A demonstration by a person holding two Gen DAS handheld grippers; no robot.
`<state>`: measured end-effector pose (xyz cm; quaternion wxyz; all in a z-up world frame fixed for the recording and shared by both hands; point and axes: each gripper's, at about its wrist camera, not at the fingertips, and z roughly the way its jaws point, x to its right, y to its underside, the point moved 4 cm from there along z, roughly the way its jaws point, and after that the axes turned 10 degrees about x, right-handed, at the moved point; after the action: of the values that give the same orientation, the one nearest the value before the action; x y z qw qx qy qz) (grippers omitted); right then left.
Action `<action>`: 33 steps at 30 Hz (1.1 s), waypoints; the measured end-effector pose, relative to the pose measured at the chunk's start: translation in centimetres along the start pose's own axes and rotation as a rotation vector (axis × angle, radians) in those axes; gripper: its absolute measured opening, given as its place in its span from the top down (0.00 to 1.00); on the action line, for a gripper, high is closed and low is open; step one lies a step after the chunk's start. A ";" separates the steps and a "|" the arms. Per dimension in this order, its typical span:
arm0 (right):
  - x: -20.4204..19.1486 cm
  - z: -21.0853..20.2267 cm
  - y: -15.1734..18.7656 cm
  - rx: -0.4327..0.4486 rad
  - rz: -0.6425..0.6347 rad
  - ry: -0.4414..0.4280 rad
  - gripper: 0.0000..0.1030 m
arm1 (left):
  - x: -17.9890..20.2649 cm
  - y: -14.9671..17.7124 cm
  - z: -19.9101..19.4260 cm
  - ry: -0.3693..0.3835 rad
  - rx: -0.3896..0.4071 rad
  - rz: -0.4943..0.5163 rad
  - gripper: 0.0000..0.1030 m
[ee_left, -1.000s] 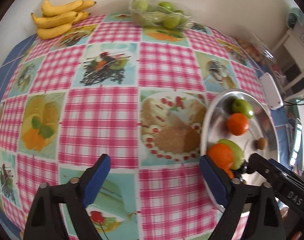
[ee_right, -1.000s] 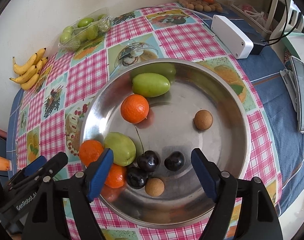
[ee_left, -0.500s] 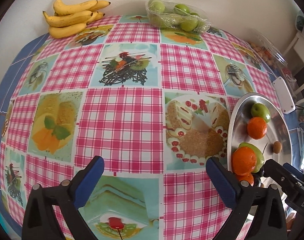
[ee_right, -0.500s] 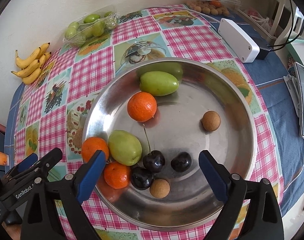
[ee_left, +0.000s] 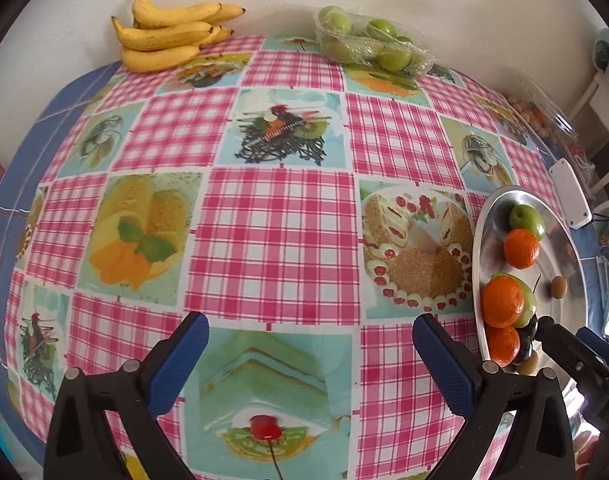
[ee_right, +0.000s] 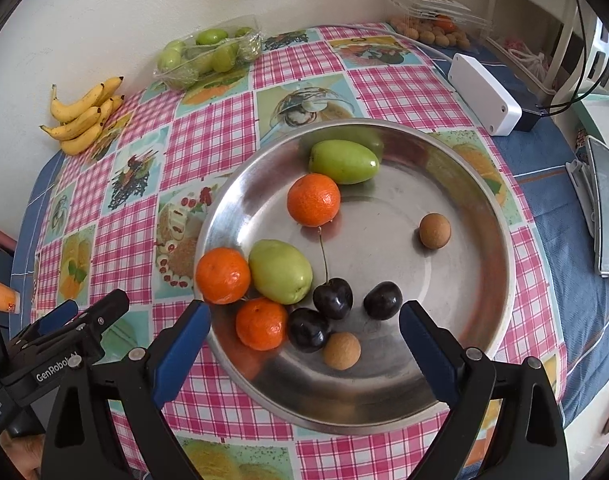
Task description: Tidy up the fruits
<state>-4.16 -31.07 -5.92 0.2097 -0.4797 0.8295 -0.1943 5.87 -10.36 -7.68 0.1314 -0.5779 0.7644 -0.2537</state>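
Steel tray (ee_right: 500, 216) fills the centre of the right wrist view, holding 3 oranges, 2 green fruits, 3 cherries and 2 small brown fruits. The right gripper (ee_right: 304, 320) hangs over the tray's near edge with its jaws wide and nothing between them. Just beyond the gap between its blue pads lie the cherries (ee_right: 333, 298), a brown fruit (ee_right: 341, 351) and, toward the lower left, an orange (ee_right: 261, 323).

The left gripper (ee_left: 310, 352) is also wide and empty, over bare cloth (ee_left: 272, 240) at the lower centre of its view; the tray (ee_left: 477, 248) sits at the right edge there.

Likely the step is a pick from the tray by the right gripper. To do it well, choose 1 fruit that stands apart or at the cluster's edge, centre the pads on its widest part, and close gently: the cherries are soft and touch their neighbours, and round fruit may roll on the smooth metal.

Bananas (ee_right: 84, 116) and bagged green fruit (ee_right: 208, 56) lie at the upper left, well apart.
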 end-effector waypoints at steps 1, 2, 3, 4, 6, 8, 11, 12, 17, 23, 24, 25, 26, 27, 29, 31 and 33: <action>-0.1 -0.3 0.1 0.007 0.000 -0.003 0.07 | -0.1 0.0 -0.4 -0.011 0.013 0.004 0.00; -0.2 -0.6 0.2 0.014 -0.001 -0.006 0.07 | -0.2 -0.1 -0.8 -0.022 0.027 0.009 0.00; -0.3 -0.9 0.3 0.021 -0.001 -0.007 0.07 | -0.3 -0.1 -1.2 -0.028 0.038 0.015 0.00; -0.4 -1.2 0.3 0.028 -0.001 -0.006 0.07 | -0.4 -0.1 -1.7 -0.031 0.049 0.021 0.00; -0.5 -1.8 0.5 0.043 0.000 -0.011 0.07 | -0.5 -0.1 -2.5 -0.041 0.068 0.031 0.00; -0.7 -2.3 0.7 0.055 0.002 -0.017 0.07 | -0.7 0.0 -3.4 -0.055 0.086 0.038 0.00; -0.9 -3.1 1.0 0.073 0.004 -0.023 0.07 | -1.0 0.2 -4.7 -0.067 0.108 0.046 0.00; -1.0 -3.4 1.1 0.077 0.003 -0.025 0.07 | -1.0 0.3 -5.1 -0.077 0.111 0.053 0.00; -1.3 -4.4 1.8 0.095 -0.005 -0.033 0.07 | 0.0 1.3 -6.7 -0.166 0.143 0.145 0.00; -1.3 -5.1 2.6 0.104 -0.008 -0.037 0.07 | 0.9 2.6 -8.0 -0.160 0.165 0.182 0.00; -1.2 -5.2 2.7 0.106 -0.006 -0.036 0.07 | 1.0 2.8 -8.2 -0.159 0.171 0.185 0.00; -1.2 -5.3 2.7 0.108 -0.005 -0.035 0.07 | 1.1 2.9 -8.4 -0.156 0.177 0.188 0.00; -1.1 -5.4 2.8 0.111 -0.004 -0.035 0.07 | 1.2 3.0 -8.7 -0.155 0.183 0.189 0.00; -1.1 -5.5 2.8 0.114 -0.003 -0.034 0.07 | 1.3 3.2 -8.8 -0.159 0.186 0.190 0.00; -1.0 -5.6 2.9 0.117 -0.002 -0.034 0.07 | 1.3 3.3 -9.0 -0.158 0.190 0.190 0.00; -1.0 -5.8 3.0 0.119 -0.004 -0.033 0.07 | 1.2 3.4 -9.2 -0.149 0.188 0.183 0.00; -1.0 -5.9 3.0 0.122 -0.004 -0.032 0.07 | 1.1 3.5 -9.3 -0.148 0.188 0.176 0.00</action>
<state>-9.01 -28.10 -2.43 0.2515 -0.4710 0.8116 -0.2372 -1.90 -8.46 -1.65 0.2629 -0.5108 0.7733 -0.2684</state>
